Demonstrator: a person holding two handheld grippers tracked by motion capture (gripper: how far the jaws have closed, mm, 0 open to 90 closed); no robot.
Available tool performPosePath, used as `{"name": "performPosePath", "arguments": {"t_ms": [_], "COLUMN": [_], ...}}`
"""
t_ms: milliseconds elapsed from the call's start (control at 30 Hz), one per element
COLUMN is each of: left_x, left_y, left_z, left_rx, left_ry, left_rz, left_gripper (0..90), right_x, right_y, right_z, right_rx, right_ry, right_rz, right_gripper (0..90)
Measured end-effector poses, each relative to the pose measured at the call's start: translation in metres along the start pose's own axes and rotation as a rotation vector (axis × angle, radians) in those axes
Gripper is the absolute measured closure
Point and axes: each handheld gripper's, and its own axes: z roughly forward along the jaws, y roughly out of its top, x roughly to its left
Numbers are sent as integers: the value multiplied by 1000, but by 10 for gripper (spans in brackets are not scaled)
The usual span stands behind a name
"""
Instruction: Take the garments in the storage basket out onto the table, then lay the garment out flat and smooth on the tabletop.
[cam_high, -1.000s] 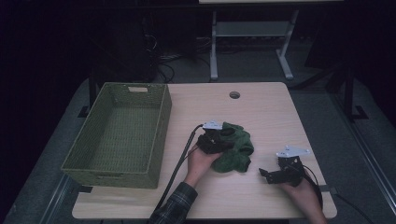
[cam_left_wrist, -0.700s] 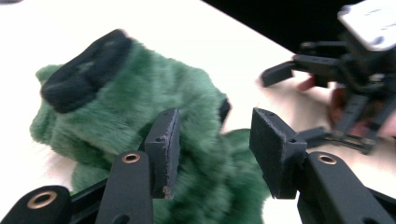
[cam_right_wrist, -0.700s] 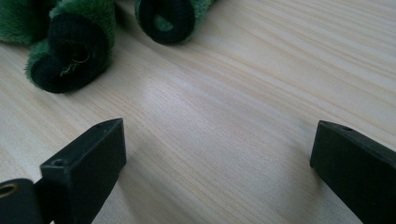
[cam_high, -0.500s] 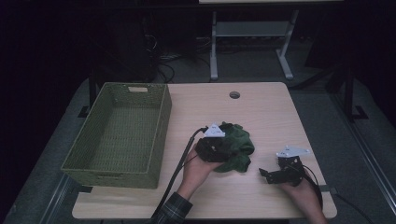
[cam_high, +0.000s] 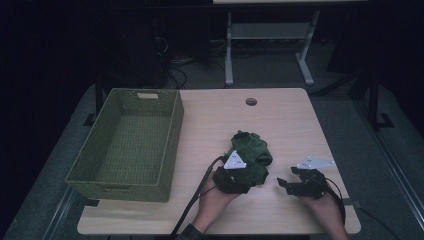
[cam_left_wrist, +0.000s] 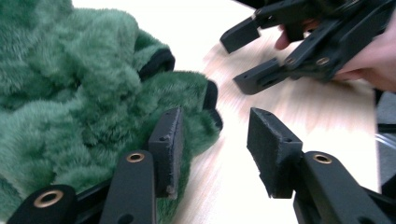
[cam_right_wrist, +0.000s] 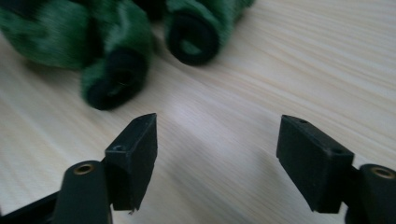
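The green woven basket on the table has nothing inside, the green fluffy garment lies beside the spread left gripper, and the right gripper is spread too.

Empty green woven basket on the table's left, metal stand behind

Dim high view with dark surroundings; gripper views bright, slightly blurred.

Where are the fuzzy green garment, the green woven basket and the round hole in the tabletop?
Fuzzy green garment (cam_high: 252, 150), high view, middle of the pile.
Green woven basket (cam_high: 174, 135), high view, its right wall.
Round hole (cam_high: 251, 102), high view, its centre.
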Motion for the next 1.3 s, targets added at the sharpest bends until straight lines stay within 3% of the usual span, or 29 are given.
{"name": "performPosePath", "arguments": {"t_ms": [133, 333, 467, 700, 867, 1000, 1167, 1300], "left_x": [8, 19, 22, 27, 32, 32, 32, 30], "left_y": [-5, -11, -14, -15, -16, -16, -16, -15], "left_z": [7, 18, 23, 23, 24, 25, 22, 19], "left_rx": [23, 38, 66, 82, 83, 83, 75, 62], "left_ry": [28, 37, 64, 86, 58, 50, 33, 16], "left_rz": [-1, -21, -4, -1, -27, -38, -44, -51], "left_gripper": [516, 512, 542, 705, 838, 872, 881, 883], "right_x": [8, 18, 23, 30, 36, 38, 37, 36], "right_y": [4, 10, 13, 16, 18, 20, 21, 22], "right_z": [1, 4, 8, 16, 25, 30, 33, 32], "right_rx": [-11, -19, -19, -9, 11, 25, 28, 29], "right_ry": [31, 83, 123, 169, 181, 179, 160, 144], "right_rz": [-20, -48, -55, -56, -56, -62, -57, -63], "right_gripper": [330, 413, 447, 422, 429, 452, 591, 783]}}
